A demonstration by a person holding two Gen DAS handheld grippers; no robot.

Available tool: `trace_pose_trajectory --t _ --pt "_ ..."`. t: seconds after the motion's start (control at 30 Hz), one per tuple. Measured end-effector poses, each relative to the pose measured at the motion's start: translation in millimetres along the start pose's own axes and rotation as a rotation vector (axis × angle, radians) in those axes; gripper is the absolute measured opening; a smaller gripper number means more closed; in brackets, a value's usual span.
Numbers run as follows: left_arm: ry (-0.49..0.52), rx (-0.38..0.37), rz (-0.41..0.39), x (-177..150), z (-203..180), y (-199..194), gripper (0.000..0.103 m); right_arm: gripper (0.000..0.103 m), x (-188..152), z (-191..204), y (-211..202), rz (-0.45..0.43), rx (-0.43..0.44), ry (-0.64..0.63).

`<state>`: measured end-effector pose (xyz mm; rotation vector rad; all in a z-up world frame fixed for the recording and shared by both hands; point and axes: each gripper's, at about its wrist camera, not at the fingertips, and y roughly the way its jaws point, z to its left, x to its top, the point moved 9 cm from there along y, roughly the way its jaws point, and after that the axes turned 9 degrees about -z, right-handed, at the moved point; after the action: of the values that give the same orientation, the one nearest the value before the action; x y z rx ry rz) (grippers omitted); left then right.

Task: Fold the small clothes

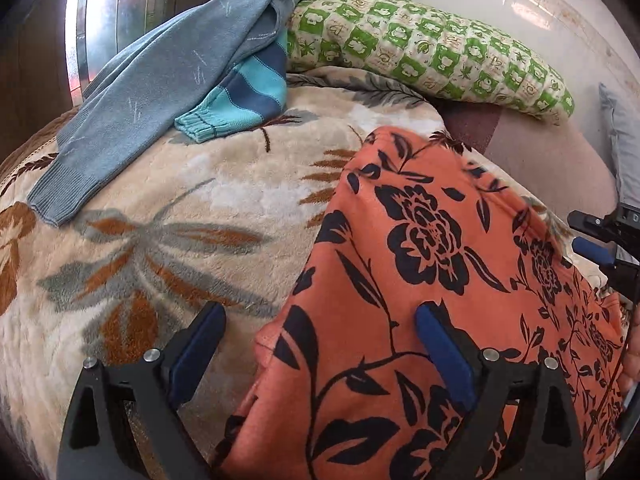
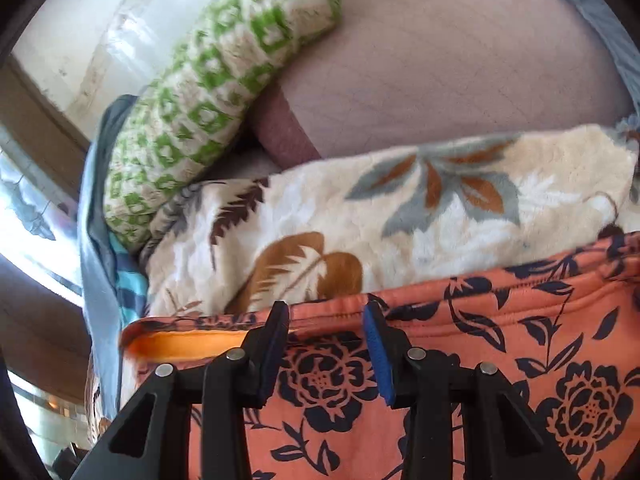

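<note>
Jaws of the left gripper (image 1: pixel 318 342) spread wide, empty, straddling the near edge of the orange floral garment (image 1: pixel 432 280). Jaws of the right gripper (image 2: pixel 326 316) partly apart over the garment's hem, pads clear of the cloth, gripping nothing. Garment flat on a cream leaf-print blanket (image 1: pixel 168 248). Farther back, a grey-blue sweater (image 1: pixel 160 76), a striped blue sleeve (image 1: pixel 244 96), a green checked pillow (image 1: pixel 432 52).

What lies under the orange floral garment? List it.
The orange floral garment lies on the cream leaf-print blanket, which shows all around its edges. Whatever sits beneath the garment's middle is covered and cannot be seen.
</note>
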<state>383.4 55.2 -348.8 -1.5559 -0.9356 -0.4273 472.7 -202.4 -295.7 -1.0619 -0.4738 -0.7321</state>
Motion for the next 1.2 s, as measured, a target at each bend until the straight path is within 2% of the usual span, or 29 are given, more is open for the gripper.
trace_pose_trajectory --t 0.1,0.17,0.23,0.3,0.33,0.37,0.43,0.53,0.6,0.7,0.77,0.8,0.83,0.87,0.93,1.0,1.07,1.13,1.2 --pt "-0.006 -0.019 0.007 0.6 0.1 2.3 0.098 0.041 -25.1 37.8 -4.7 0.084 0.12 -0.059" --pt "-0.006 -0.026 0.003 0.9 -0.8 1.0 0.099 0.041 -42.5 64.3 2.7 0.145 0.165 -0.085" --pt "-0.005 -0.037 0.0 -0.2 -0.7 0.8 0.1 0.043 -60.4 91.6 30.5 0.208 0.135 -0.099" --pt "0.003 -0.043 0.0 -1.1 -1.7 2.4 0.102 0.045 -82.2 88.0 61.6 0.291 0.042 -0.112" --pt "0.013 -0.041 0.003 -2.2 -2.5 3.7 0.103 0.045 -87.7 85.3 69.8 0.291 0.021 -0.122" --pt "0.022 -0.036 0.001 -2.6 -3.2 4.2 0.103 0.045 -83.5 85.1 66.1 0.246 0.028 -0.121" --pt "0.028 -0.031 -0.001 -2.9 -3.5 5.0 0.103 0.045 -77.0 77.6 50.0 0.243 0.039 -0.075" --pt "0.04 -0.022 0.0 -4.0 -3.8 6.2 0.103 0.048 -47.1 39.9 2.2 0.104 0.023 -0.025" --pt "0.056 -0.01 0.002 -5.5 -4.4 8.4 0.103 0.054 -36.8 -7.8 -27.2 0.06 -0.089 0.008" --pt "0.072 -0.003 0.007 -7.1 -4.9 11.1 0.103 0.055 -41.9 -89.8 -60.8 0.075 -0.21 0.12" --pt "0.081 0.001 0.013 -7.3 -5.3 12.7 0.103 0.059 -60.0 -154.1 -75.6 0.121 -0.352 0.192" --pt "0.086 0.005 0.015 -7.2 -5.3 13.0 0.103 0.05 -65.6 -171.4 -81.4 0.116 -0.311 0.237" --pt "0.085 0.004 0.019 -7.1 -5.1 13.0 0.103 0.047 -66.2 -176.1 -93.7 0.072 -0.238 0.273" --pt "0.083 0.0 0.022 -7.0 -4.5 12.2 0.103 0.047 -67.9 -179.6 -109.9 0.051 -0.208 0.304" --pt "0.094 -0.011 0.035 -7.2 -4.5 11.1 0.103 0.051 -76.3 -181.0 -142.4 0.011 -0.189 0.35" --pt "0.13 -0.025 0.073 -7.9 -5.8 8.6 0.103 0.062 -90.3 -184.4 -174.6 -0.037 -0.177 0.399" --pt "0.174 -0.037 0.124 -12.6 -3.6 -4.7 0.103 0.062 -105.2 -184.5 -204.0 -0.069 -0.11 0.465" --pt "0.113 -0.068 0.126 -16.8 9.4 -30.1 0.103 0.065 -118.0 -182.4 -227.7 -0.11 -0.041 0.539" --pt "-0.01 -0.121 0.116 -24.4 22.2 -57.5 0.103 0.073 -133.6 -184.3 -245.4 -0.138 -0.022 0.596"
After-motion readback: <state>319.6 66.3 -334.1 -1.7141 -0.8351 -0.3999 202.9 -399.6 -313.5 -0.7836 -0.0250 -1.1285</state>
